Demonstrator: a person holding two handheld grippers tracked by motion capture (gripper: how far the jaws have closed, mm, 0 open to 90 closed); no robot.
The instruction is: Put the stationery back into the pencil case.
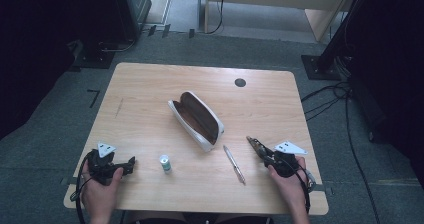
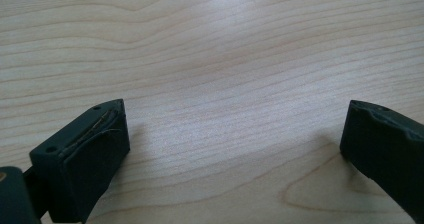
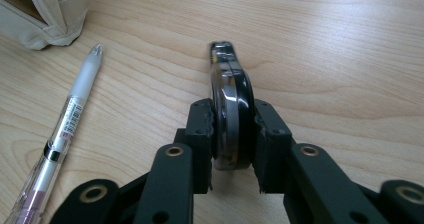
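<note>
A: What did the high view show?

B: A wooden table [image 1: 150, 91] with an open pencil case [image 1: 196, 120] lying near its middle. A pen [image 1: 234, 164] lay on the wood in front of the case, and a small green-capped bottle [image 1: 165, 163] stood to the left of the pen. The left gripper [image 1: 131, 163] rested at the near left corner, well apart from everything. The right gripper [image 1: 260, 149] sat at the near right, just beside the pen, with a dark glossy object [image 1: 256, 144] between its jaws.

A: And the left gripper view?

B: Its two black jaws stood wide apart over bare wood [image 2: 225, 74], released, with nothing between them.

A: The right gripper view?

B: There the right gripper [image 3: 234, 144] was clamped on the dark glossy object [image 3: 231, 109], a slim black-and-silver thing held on edge, both pads pressing its sides. What it was exactly could not be told. The pen [image 3: 62, 129] lay to the left of the jaws, apart from them, and a corner of the pencil case [image 3: 47, 14] showed at the upper left.
</note>
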